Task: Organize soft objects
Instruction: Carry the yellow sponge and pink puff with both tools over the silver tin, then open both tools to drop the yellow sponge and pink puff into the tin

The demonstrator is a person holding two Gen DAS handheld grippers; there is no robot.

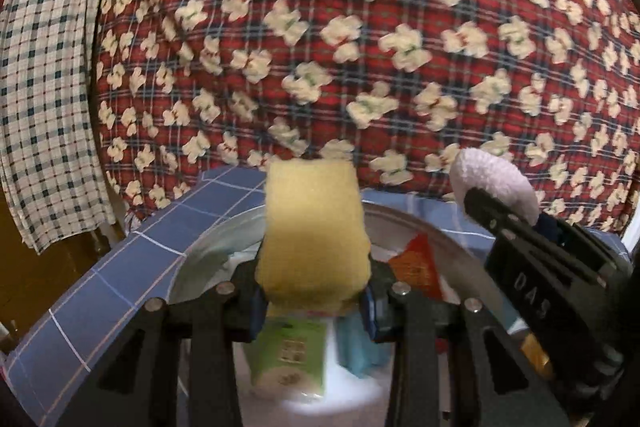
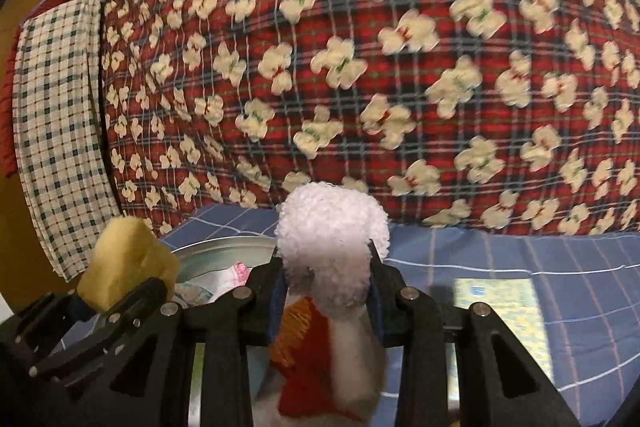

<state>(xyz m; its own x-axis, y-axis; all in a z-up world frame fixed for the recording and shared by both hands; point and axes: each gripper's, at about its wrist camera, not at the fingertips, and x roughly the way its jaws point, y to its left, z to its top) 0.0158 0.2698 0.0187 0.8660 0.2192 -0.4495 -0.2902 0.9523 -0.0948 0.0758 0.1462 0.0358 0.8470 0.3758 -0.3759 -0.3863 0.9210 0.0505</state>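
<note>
The left gripper (image 1: pixel 314 301) had its jaws clenched on one yellow sponge (image 1: pixel 314 231), a porous rectangular block held upright over a round metal basin (image 1: pixel 416 217) on the blue checked bed sheet (image 1: pixel 132 267). The right gripper (image 2: pixel 328 301) pinched one fluffy white plush toy (image 2: pixel 332 251), rounded on top, with a red and orange embroidered patch. Only the left view showed a green packet (image 1: pixel 290 359) and a blue item inside the basin; only the right view showed a yellowish patterned sheet (image 2: pixel 500 311) lying flat toward the bed's right edge. A red plaid blanket (image 2: pixel 360 67) hung behind.
</note>
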